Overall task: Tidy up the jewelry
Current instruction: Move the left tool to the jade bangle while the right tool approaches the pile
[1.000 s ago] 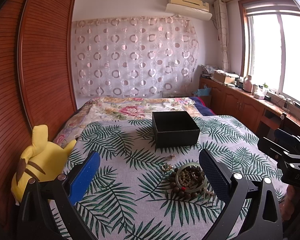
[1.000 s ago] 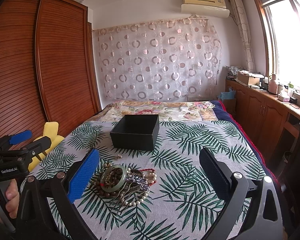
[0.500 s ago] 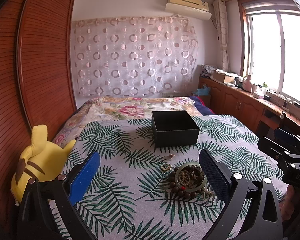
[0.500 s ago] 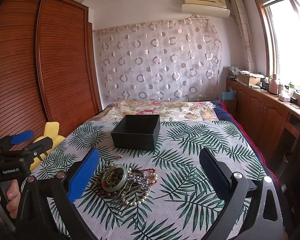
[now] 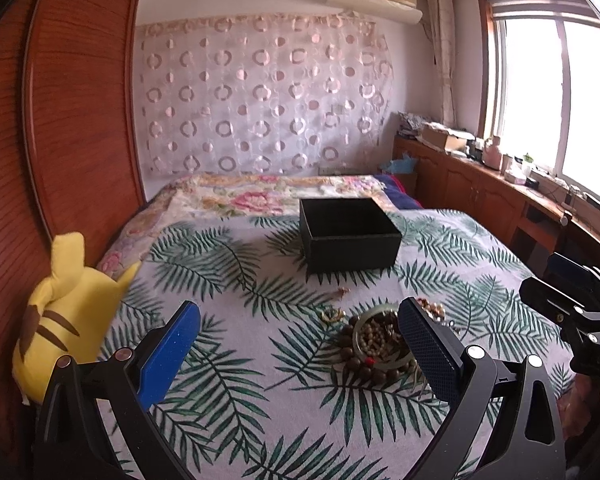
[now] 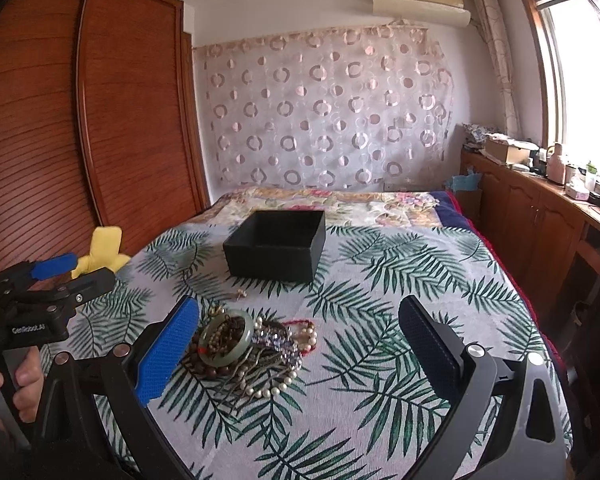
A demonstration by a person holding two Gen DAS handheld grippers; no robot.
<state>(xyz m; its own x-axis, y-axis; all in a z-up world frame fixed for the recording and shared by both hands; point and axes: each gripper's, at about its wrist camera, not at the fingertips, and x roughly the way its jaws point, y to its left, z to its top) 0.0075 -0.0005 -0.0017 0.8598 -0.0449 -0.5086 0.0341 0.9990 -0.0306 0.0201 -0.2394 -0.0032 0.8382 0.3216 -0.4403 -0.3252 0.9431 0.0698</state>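
A pile of jewelry (image 6: 248, 348) lies on the leaf-print bedspread: a green jade bangle (image 6: 230, 338), brown bead strings, pearl strands and a red cord. It also shows in the left wrist view (image 5: 376, 342), partly behind my right finger. An open black box (image 6: 276, 246) (image 5: 350, 238) stands beyond the pile. A small loose piece (image 6: 240, 293) lies between box and pile. My left gripper (image 5: 300, 344) is open and empty, above the bed left of the pile. My right gripper (image 6: 298, 344) is open and empty, with the pile near its left finger.
A yellow plush toy (image 5: 66, 316) sits at the bed's left edge against a wooden wardrobe (image 6: 60, 120). Wooden cabinets (image 6: 540, 216) with clutter run along the right wall under the window. A floral blanket (image 5: 260, 196) covers the far end of the bed.
Both views have drifted slightly closer to the bed; the jewelry pile sits a little nearer the fingers. Both grippers stay open and nothing was picked up.
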